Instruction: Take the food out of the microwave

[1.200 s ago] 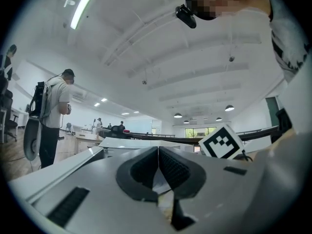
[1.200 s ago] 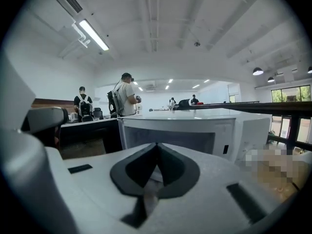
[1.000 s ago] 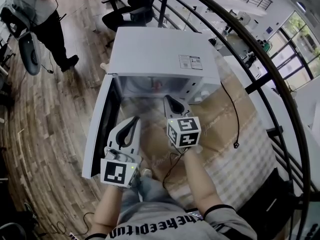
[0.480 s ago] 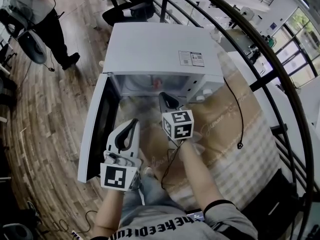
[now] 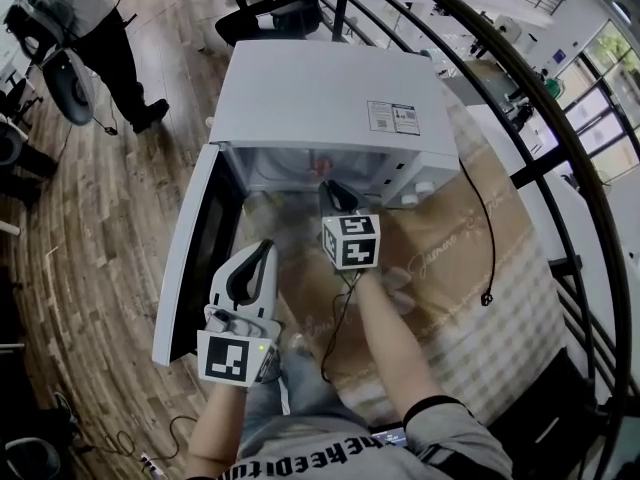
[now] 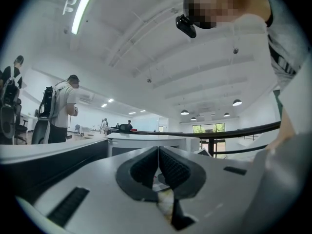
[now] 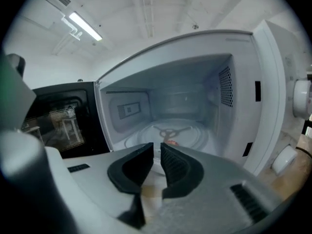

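A person [image 5: 90, 18] stands far left on a wooden floor [image 5: 90, 218], well apart from the work.

Right of that, the microwave's door [image 5: 195, 258] hangs open to the left, as it did a second ago.

Just beside the door's lower end is the left gripper [image 5: 266, 247]. It is low and back from the opening, in much the same place as before. In the left gripper view its jaws [image 6: 158, 149] meet at the tips, with nothing between them.

At centre the white microwave [image 5: 330, 98] sits on a surface [image 5: 450, 268] covered with a tan cloth. The food [image 5: 318, 166], a small reddish piece, lies inside. In the right gripper view the food [image 7: 170, 142] rests on the glass turntable [image 7: 187, 135], near its front edge.

The right gripper [image 5: 333, 190] is at the mouth of the opening, pointing in. It has moved forward since a second ago, and its marker cube [image 5: 351, 241] now sits closer to the microwave. In its own view the jaws [image 7: 157, 147] are nearly together, with only a thin slit between them and nothing in it. They are short of the food and not touching it.

Further right a black power cord [image 5: 478, 228] trails across the cloth. A dark curved railing [image 5: 520, 98] runs along the far right.
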### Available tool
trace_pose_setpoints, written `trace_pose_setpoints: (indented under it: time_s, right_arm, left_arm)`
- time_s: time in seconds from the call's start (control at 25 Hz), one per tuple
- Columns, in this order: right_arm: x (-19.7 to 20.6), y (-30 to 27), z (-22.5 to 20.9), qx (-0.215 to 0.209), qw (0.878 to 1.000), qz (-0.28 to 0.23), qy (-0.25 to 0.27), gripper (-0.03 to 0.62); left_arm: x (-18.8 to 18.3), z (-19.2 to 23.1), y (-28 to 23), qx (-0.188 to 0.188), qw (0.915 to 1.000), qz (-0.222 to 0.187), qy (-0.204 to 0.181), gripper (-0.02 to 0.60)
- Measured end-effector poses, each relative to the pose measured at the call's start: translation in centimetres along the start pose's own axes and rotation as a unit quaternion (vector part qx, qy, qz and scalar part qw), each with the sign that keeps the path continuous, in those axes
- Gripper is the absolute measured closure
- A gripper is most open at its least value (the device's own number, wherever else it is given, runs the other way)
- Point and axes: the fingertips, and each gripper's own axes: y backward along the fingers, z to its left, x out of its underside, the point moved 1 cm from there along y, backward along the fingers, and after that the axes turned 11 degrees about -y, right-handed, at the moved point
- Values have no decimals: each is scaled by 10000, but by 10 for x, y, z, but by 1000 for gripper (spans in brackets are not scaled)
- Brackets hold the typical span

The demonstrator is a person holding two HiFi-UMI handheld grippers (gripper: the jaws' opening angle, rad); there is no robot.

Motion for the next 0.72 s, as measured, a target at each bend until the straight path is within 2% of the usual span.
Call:
trace_pose_setpoints:
  time_s: [0.24, 0.72]
  right_arm:
    - [9, -18, -1, 32, 9999, 112, 40, 525]
    - [13, -47, -8, 417, 9985, 191, 292, 500]
  left_arm:
    - [5, 0, 0, -15, 10000, 81, 2, 571]
    - [19, 10, -2, -119, 9997, 193, 35, 571]
